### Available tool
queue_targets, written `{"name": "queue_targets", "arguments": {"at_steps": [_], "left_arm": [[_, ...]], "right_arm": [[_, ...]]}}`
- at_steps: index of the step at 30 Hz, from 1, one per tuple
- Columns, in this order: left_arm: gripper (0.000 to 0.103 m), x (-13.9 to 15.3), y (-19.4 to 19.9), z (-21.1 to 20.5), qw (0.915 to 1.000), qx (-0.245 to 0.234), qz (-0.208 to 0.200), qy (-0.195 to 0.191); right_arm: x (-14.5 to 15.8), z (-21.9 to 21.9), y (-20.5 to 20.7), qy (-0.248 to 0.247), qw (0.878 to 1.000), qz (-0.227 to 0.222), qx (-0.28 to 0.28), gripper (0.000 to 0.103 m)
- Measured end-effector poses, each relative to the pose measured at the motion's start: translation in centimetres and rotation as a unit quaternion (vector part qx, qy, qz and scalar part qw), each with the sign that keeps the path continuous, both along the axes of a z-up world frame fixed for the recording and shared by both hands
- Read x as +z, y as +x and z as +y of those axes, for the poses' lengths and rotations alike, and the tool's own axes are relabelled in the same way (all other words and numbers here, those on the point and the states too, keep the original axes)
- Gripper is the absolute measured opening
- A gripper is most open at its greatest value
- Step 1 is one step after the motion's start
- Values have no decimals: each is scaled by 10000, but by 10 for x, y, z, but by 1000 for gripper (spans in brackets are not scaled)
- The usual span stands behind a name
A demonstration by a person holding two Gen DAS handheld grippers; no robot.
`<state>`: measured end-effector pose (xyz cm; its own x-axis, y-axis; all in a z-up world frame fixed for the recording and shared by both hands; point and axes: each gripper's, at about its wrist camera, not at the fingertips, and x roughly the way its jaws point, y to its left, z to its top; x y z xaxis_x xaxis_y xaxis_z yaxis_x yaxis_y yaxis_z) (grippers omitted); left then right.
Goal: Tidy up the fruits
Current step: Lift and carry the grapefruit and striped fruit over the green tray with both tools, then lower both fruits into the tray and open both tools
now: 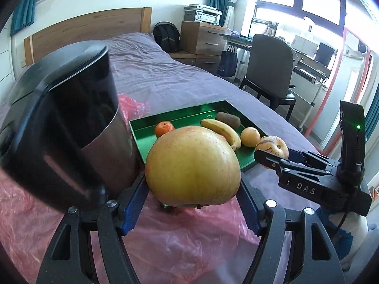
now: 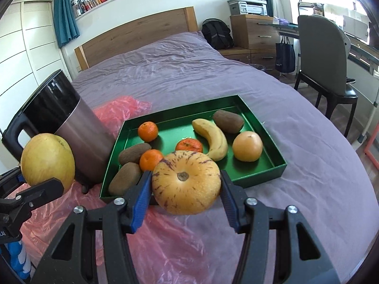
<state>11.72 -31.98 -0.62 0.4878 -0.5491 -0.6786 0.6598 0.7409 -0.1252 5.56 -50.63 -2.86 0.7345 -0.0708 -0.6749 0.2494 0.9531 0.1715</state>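
Right gripper (image 2: 186,190) clamps a round orange fruit with purple streaks (image 2: 187,182); left gripper (image 1: 193,191) clamps a big yellow-green apple (image 1: 191,165). Just beyond both lies the green metal tray (image 2: 260,118) of fruit. Judged mid-carry; next, each needs a free spot inside.

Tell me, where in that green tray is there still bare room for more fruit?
The green tray has bare floor along its far wall, behind the top mandarin and banana. The near-left corner is crowded with kiwis and another mandarin.
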Motion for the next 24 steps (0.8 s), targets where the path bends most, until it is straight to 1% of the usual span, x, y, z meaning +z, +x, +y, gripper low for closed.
{"name": "queue_targets", "arguments": {"at_steps": [3, 10, 16, 20, 24], "left_arm": [[67, -4, 19, -28, 10000, -34, -19, 38], [67, -25, 58, -77, 9994, 3, -153, 323], [67, -46, 90, -104, 9988, 150, 0, 472], [67, -60, 103, -117, 9980, 142, 70, 612], [67, -73, 111, -125, 9970, 154, 199, 732]], "right_arm": [[-5, -15, 15, -9, 10000, -34, -82, 61], [-28, -38, 42, -63, 9998, 48, -192, 61], [-47, -53, 55, -112, 9995, 156, -245, 61], [-58, -56, 59, -100, 9994, 228, -221, 61], [-60, -57, 58, -96, 9996, 171, -199, 61]]}}
